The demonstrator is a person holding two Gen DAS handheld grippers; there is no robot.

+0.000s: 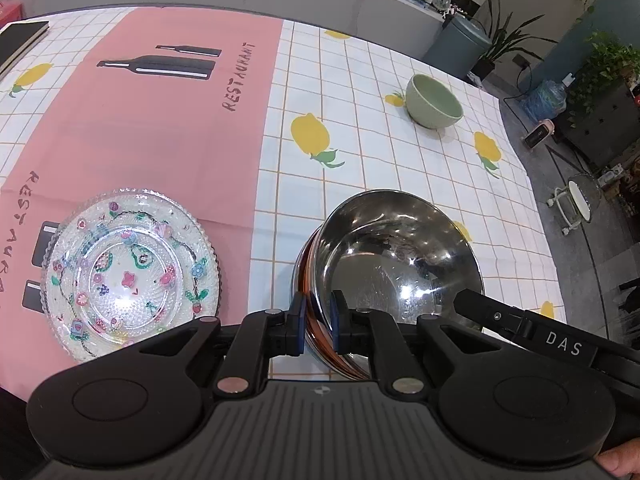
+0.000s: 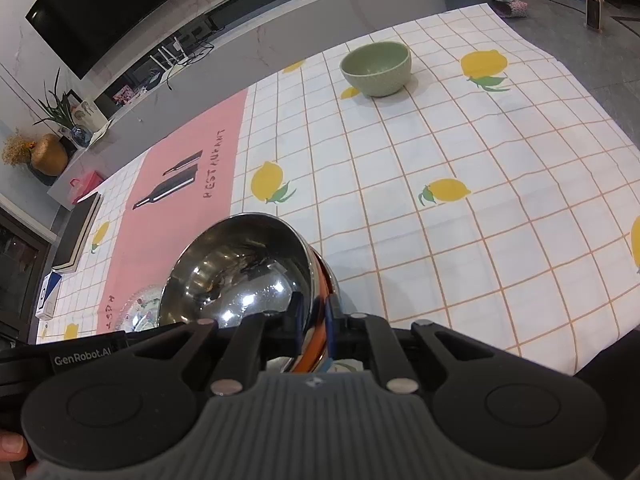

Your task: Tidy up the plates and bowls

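Note:
A shiny steel bowl with a copper-coloured outside is held tilted above the table. My left gripper is shut on its near rim. My right gripper is shut on the opposite rim of the same steel bowl. A clear glass plate with painted flowers lies on the pink cloth, left of the bowl; a part of it shows in the right wrist view. A green ceramic bowl stands upright at the far side of the table, also in the right wrist view.
The table carries a checked lemon-print cloth with a pink placemat. A dark book lies at the far left corner. The right gripper's arm crosses the lower right. The table edge runs along the right, with floor beyond.

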